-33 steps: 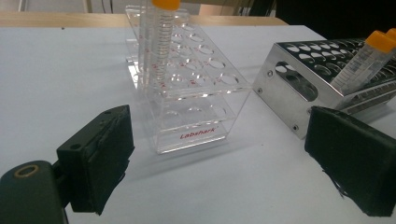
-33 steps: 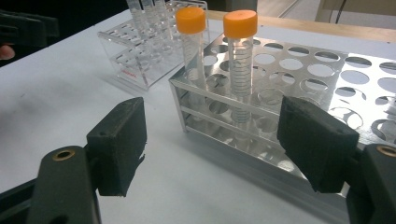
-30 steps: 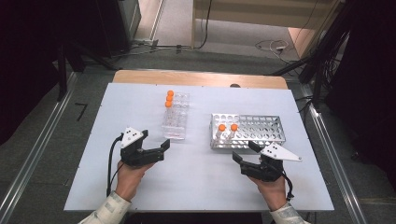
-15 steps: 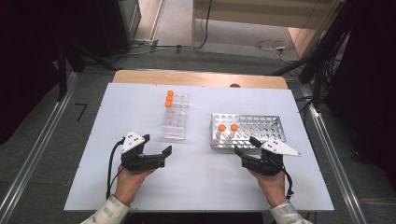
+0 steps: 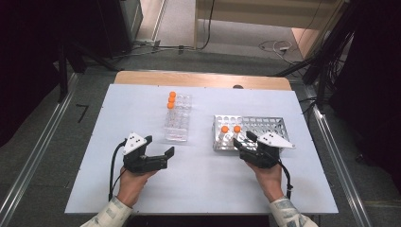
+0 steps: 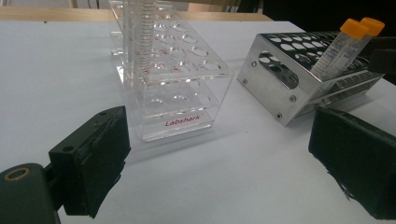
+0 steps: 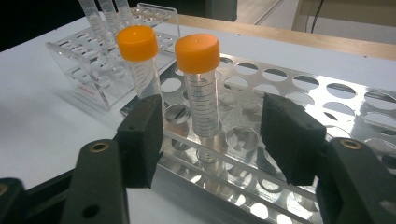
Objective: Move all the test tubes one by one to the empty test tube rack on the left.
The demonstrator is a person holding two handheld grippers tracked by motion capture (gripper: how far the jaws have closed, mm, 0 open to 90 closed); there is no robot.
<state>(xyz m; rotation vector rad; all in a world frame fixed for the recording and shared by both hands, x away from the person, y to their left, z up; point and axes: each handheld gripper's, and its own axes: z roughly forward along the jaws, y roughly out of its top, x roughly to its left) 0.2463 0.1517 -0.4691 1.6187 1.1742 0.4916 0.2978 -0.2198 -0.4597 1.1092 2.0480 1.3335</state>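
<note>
Our right claw point(image 7: 210, 135), released, has the nearer upright orange-capped tube point(image 7: 201, 88) at twelve o'clock between its jaws; our left claw point(image 5: 158, 153), also released, lies well apart.

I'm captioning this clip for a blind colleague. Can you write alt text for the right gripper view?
The right gripper hangs open in front of a metal tube rack, its black jaws either side of a clear tube with an orange cap. A second orange-capped tube stands just left, and a clear plastic rack with tubes sits behind on the white table.
</note>
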